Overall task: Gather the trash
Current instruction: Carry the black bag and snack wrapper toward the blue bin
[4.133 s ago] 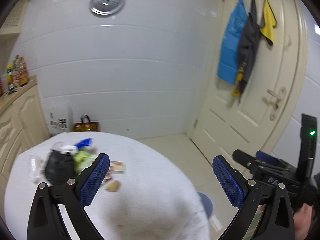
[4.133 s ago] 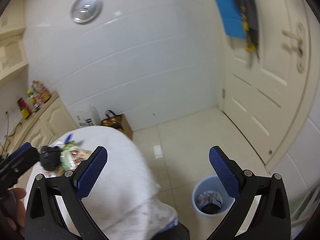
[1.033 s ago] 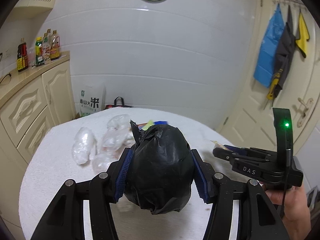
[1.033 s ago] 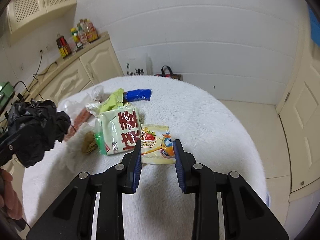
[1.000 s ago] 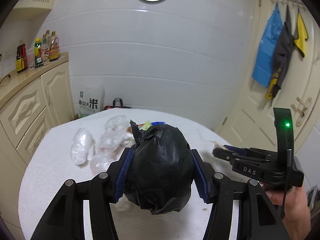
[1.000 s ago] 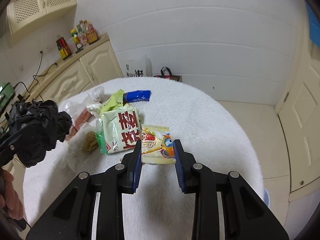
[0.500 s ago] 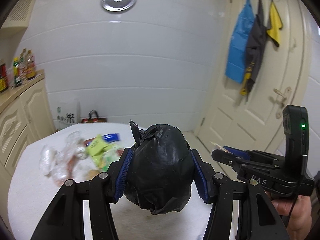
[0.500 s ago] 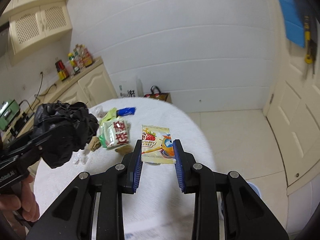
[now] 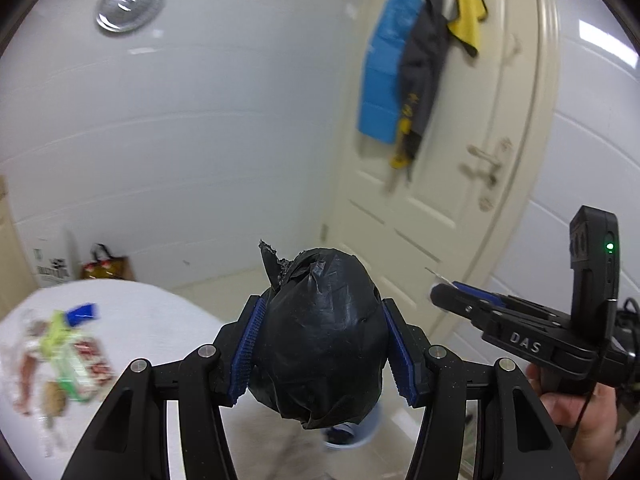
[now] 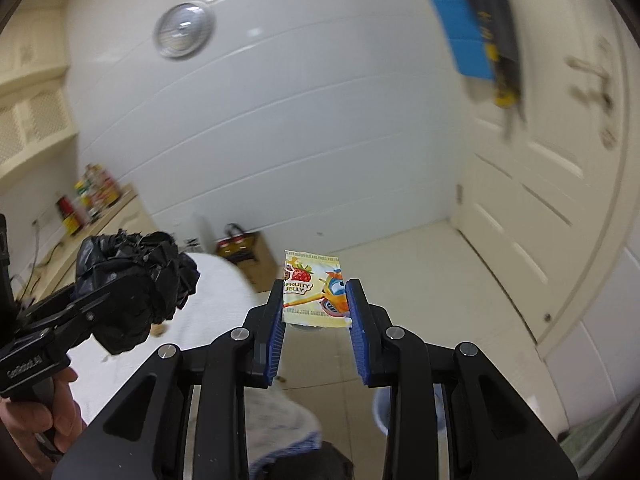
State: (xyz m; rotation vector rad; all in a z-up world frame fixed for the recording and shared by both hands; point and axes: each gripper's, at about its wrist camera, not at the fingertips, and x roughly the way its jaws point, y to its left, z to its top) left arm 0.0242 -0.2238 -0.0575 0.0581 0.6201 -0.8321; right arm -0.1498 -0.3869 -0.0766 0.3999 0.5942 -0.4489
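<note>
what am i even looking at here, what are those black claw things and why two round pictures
Nothing here is a robot. A person holds a hand-held gripper in each hand, and each has a wide-angle camera looking forward along its jaws, which is why both pictures are round and bent.

One picture looks along the left gripper; its blue-padded jaws are closed on a crumpled black plastic bag. The right gripper shows at its side, with the hand holding it.

The other picture looks along the right gripper, whose jaws pinch a fruit jelly packet.

On the round white table, blurred, lie more wrappers. A blue bin shows on the floor, mostly hidden.
</note>
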